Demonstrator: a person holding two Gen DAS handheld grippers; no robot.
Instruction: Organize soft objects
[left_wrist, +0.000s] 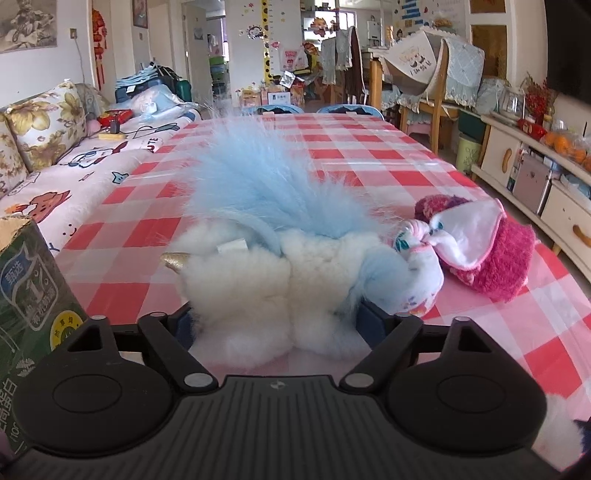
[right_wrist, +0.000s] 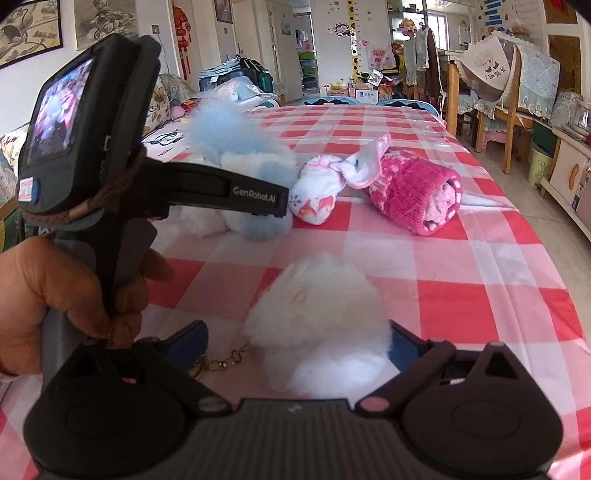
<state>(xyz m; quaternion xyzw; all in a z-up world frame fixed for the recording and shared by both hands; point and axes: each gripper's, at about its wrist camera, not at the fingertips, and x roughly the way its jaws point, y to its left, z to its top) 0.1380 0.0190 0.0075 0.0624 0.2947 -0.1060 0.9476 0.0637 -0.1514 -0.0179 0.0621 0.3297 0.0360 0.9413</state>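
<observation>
- White fluffy fur fills the space between the fingers of the left gripper: it is the unicorn plush, with a gold horn and a long blue mane. The blue pads press into the fur on both sides, so I judge the gripper holds the toy, which lies on the checked tablecloth.
- The right gripper stands wide around a small white pom-pom with a gold keychain. One pad touches the fur, the other is apart, so it is not closed yet.
- Both toys look very light and soft. The fur will compress a lot, so the fingers should take the firm body, not the mane or the loose hair, which can slip out.
- Just beside the unicorn lie a white sock bundle and a pink knitted roll, touching each other.
- A green carton stands at the left edge, perhaps the place for collecting.
</observation>
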